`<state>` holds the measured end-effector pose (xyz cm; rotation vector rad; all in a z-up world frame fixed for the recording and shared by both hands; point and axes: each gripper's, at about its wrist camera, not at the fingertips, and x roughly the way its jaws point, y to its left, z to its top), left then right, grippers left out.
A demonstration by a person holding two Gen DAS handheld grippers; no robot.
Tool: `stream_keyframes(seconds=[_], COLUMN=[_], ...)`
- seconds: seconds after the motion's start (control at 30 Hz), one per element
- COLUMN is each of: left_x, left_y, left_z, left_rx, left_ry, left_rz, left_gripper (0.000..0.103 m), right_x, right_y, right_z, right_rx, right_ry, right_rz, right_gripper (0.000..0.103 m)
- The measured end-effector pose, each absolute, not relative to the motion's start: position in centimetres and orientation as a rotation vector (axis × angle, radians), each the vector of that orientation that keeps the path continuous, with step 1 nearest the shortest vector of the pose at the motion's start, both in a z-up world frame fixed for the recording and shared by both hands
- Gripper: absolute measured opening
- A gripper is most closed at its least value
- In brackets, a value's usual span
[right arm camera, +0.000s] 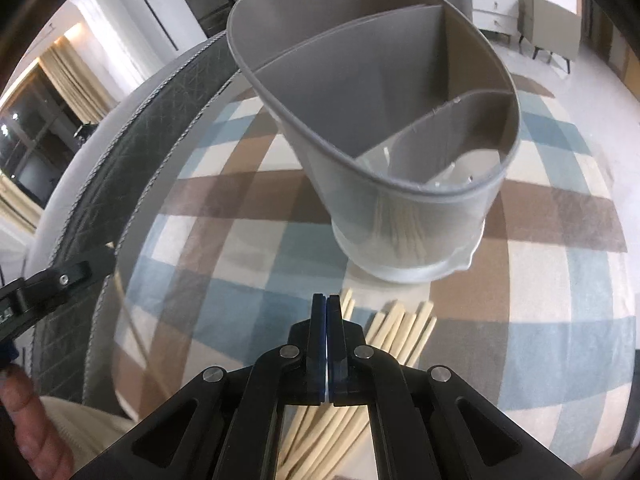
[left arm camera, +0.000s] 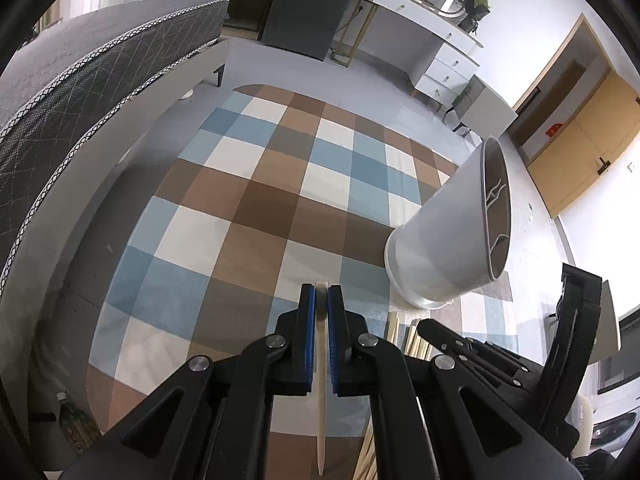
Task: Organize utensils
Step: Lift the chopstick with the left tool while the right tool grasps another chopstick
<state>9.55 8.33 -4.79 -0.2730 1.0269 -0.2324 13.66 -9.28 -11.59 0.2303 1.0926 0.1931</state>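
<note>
My left gripper [left arm camera: 320, 293] is shut on one pale wooden chopstick [left arm camera: 321, 412], which runs back between the blue pads [left arm camera: 308, 320] toward the camera. A grey utensil holder [left arm camera: 448, 240] stands to its right on the checkered rug [left arm camera: 224, 216]. In the right wrist view the holder [right arm camera: 404, 196] is just ahead, and its divided inside is open to view. My right gripper [right arm camera: 326, 300] is shut, pads together with nothing between them. It hovers over a loose bundle of chopsticks [right arm camera: 404, 330] lying in front of the holder's base.
A dark quilted mattress [left arm camera: 80, 92] borders the rug on the left. A white dresser [left arm camera: 448, 60] and a wooden door [left arm camera: 580, 120] stand far back. The left gripper's body [right arm camera: 52, 280] and a person's finger [right arm camera: 28, 420] sit at the left edge of the right wrist view.
</note>
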Motion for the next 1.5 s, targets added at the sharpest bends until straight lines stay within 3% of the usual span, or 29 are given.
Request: stream_keyframes(seconds=[0.2,0.37,1.5], left_x=[9.2,9.5,10.6], left_y=[8.3,8.7,10.5], left_z=[-4.8,-5.0,-5.8], left_rx=[-0.278,-0.291,-0.380], left_ry=[1.035,1.040,1.080], left_rz=[-0.217,-0.217,-0.219], left_gripper=[0.002,0.002,0.002], right_x=[15.6,16.9,16.7], right_y=[-9.5,-9.4,-6.7], right_z=[-13.5,-14.2,-14.4], right_rx=[0.320,0.281,0.227], right_ry=[1.243,1.302,1.282], right_rz=[0.251,0.217,0.259], right_gripper=[0.005,0.023,0.023])
